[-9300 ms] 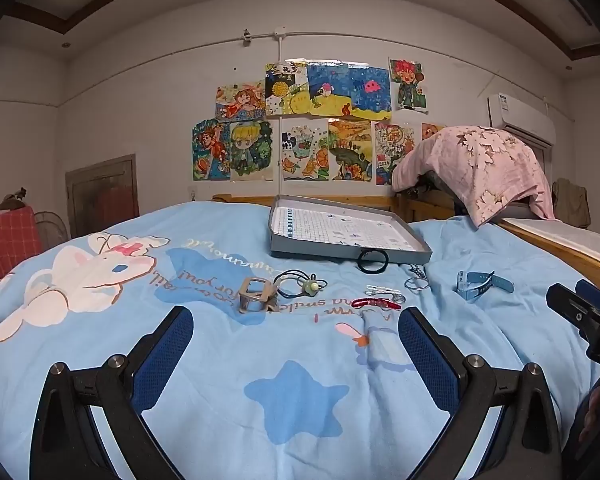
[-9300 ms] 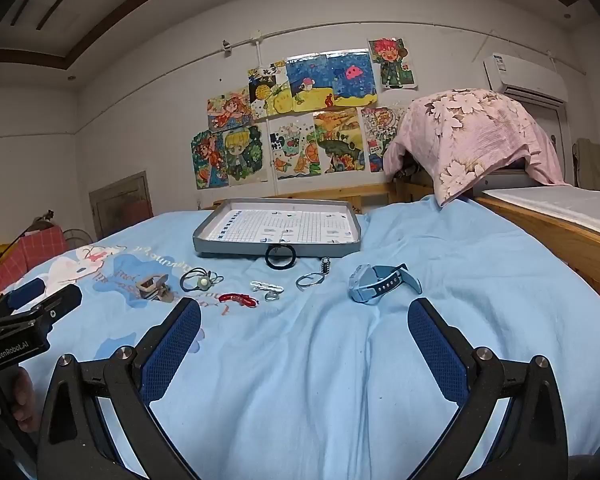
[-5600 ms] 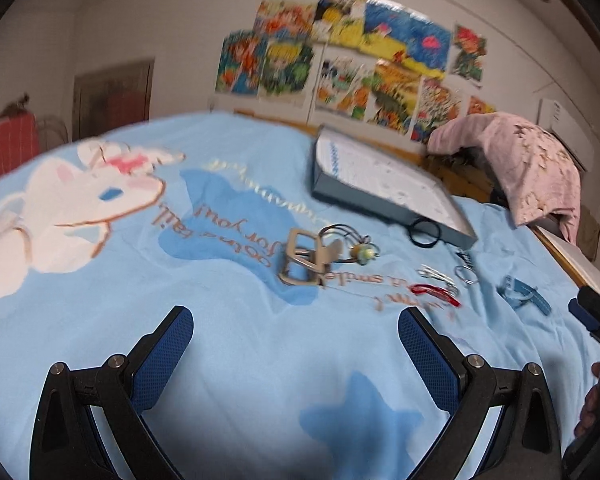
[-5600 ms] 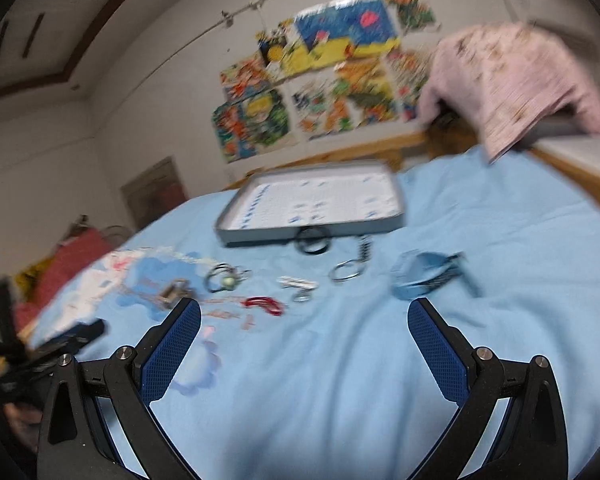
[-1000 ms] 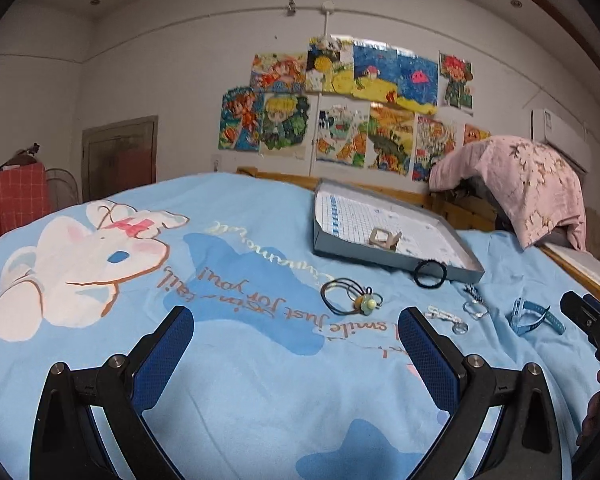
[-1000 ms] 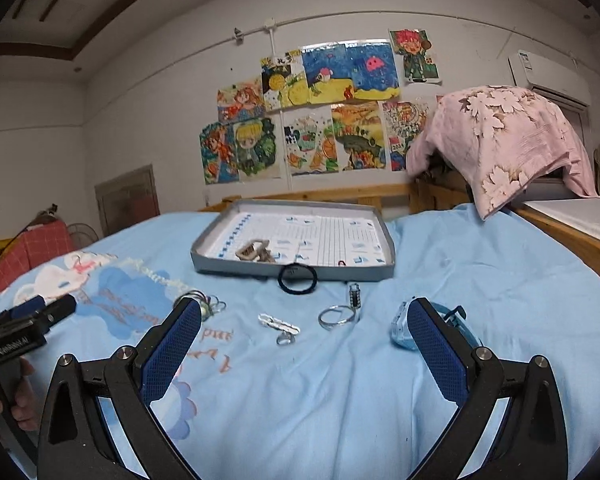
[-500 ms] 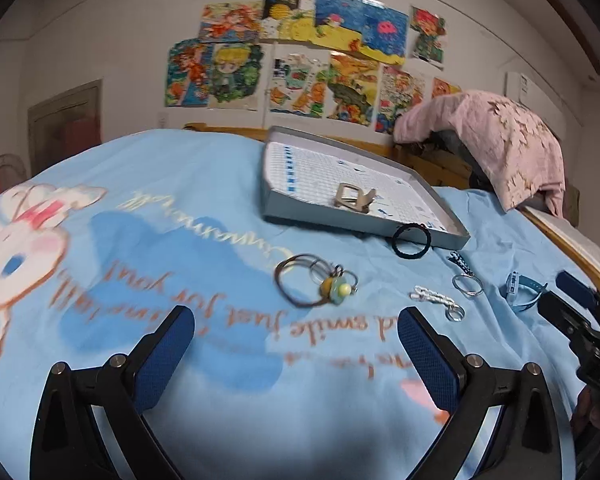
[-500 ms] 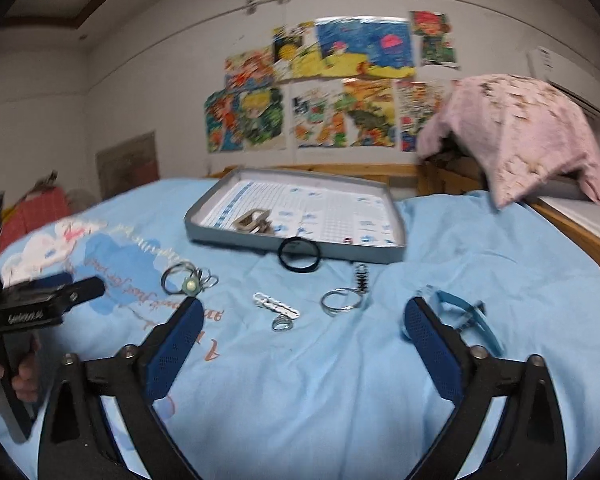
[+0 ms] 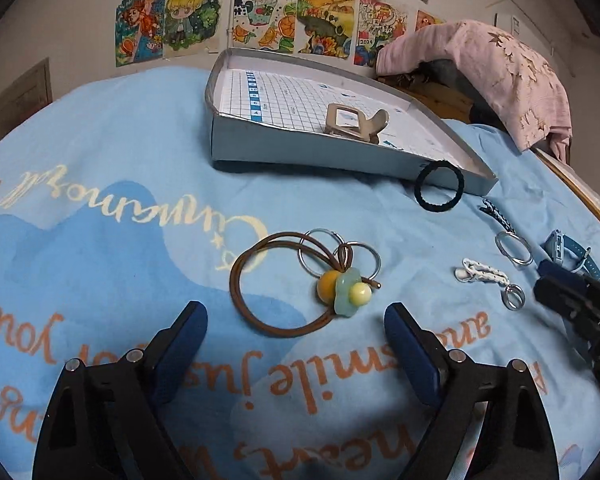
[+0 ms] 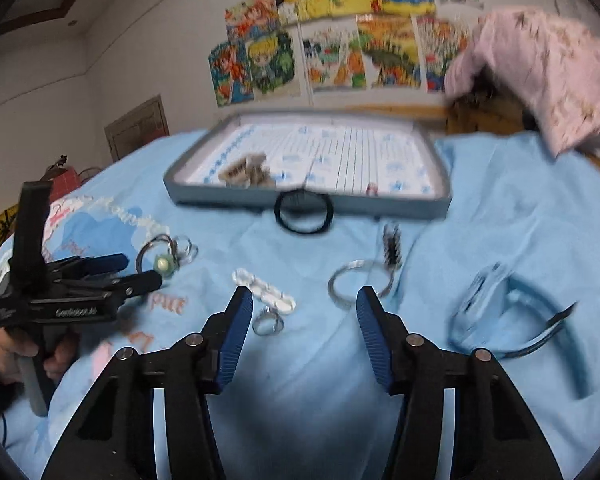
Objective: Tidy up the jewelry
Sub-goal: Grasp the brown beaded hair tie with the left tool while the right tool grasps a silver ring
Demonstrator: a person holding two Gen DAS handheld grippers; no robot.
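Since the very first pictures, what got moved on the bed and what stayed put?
The beige square hair claw went from the blue bedspread into the grey tray. The red clip that lay beside the white clip is no longer in view. Both grippers' jaws have just been closing, with nothing between them. The brown beaded hair tie, black hair band and blue watch stayed.

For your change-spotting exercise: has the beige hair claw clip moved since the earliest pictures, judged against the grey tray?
Yes. The hair claw clip now lies inside the grey tray; earlier it lay on the bedspread in front of the tray.
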